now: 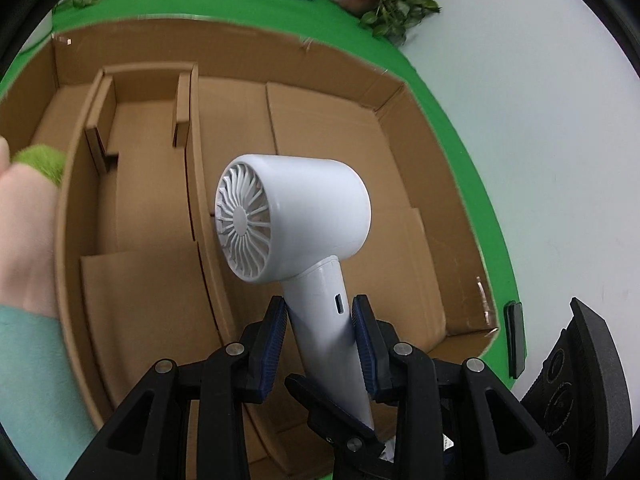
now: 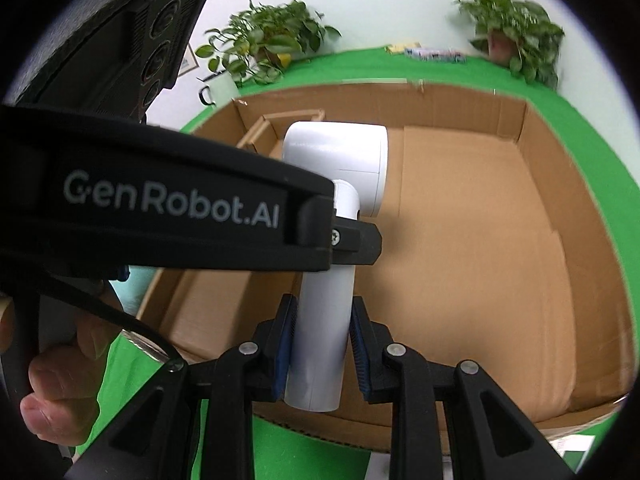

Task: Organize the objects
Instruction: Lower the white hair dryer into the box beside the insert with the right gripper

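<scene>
Both tongs are gripping the handle of the white hair dryer (image 1: 292, 216): the left gripper (image 1: 320, 344) higher, the right gripper (image 2: 322, 344) near the end. It is hanging above the cardboard box (image 2: 560, 208). Lowering slowly seems best, into the wide free compartment ahead, away from the divider (image 1: 196, 184) on the left.

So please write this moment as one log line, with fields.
object: white plastic handheld fan | left gripper: around handle | right gripper: around handle | position: above open brown cardboard box | placed: not yet

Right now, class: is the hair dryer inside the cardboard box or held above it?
Held above it: both grippers flank the hair dryer handle over the box.
</scene>
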{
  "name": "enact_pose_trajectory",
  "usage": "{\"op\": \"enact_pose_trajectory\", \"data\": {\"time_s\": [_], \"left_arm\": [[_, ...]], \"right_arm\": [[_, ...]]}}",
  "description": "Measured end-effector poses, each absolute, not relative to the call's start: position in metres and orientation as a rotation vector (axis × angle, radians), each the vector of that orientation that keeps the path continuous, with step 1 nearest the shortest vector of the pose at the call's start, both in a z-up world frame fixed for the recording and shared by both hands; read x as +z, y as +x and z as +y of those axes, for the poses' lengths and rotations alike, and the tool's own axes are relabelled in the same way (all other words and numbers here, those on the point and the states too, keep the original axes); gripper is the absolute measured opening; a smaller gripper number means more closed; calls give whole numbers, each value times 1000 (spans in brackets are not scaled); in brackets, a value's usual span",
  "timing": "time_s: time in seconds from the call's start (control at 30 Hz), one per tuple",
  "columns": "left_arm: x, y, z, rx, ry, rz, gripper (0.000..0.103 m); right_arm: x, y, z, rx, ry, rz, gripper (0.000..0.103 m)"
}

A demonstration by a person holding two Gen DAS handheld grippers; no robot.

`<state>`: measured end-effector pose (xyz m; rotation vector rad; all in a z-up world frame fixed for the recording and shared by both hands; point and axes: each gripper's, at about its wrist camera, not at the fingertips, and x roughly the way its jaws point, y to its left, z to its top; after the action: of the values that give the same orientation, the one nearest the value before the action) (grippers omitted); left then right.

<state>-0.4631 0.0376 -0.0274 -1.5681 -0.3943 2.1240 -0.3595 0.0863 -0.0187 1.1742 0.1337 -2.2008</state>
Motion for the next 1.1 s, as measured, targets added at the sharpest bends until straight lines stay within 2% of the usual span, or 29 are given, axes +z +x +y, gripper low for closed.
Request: {"op": "enact_pose_trajectory", "data": {"time_s": [0.27,0.43,0.53,0.63,0.73,0.77,0.8,0.93,1.1], "left_arm": [[-25,-460,38,2161,-1538,-385,29],[4,-444,27,2237,-1450,-348,32],[16,-429,13,2321,-1405,-271,32],[3,-419,9,2327,-1475,-189,32],[-9,-415,2,2317,-1505,-185,35],[-8,-413,-1,2317,-1501,-200,35],[-7,-412,-3,2312,-1508,-209,35],[-4,-406,-8,2358,-1546,-114,31],[-2,-398,-9,2330,-1557,-117,29]], "right_arm": [[-27,-359,89,-2167,1255,85,26],[-24,-355,91,-2121,1269,74,31],[-19,-354,96,-2119,1265,85,43],[-17,-362,99,-2109,1290,55,44],[-18,-371,88,-2075,1307,78,40],[-18,-371,83,-2066,1319,89,27],[-21,-375,79,-2047,1347,82,24],[-26,-384,75,-2065,1376,66,24],[-27,-385,78,-2057,1429,-20,24]]}}
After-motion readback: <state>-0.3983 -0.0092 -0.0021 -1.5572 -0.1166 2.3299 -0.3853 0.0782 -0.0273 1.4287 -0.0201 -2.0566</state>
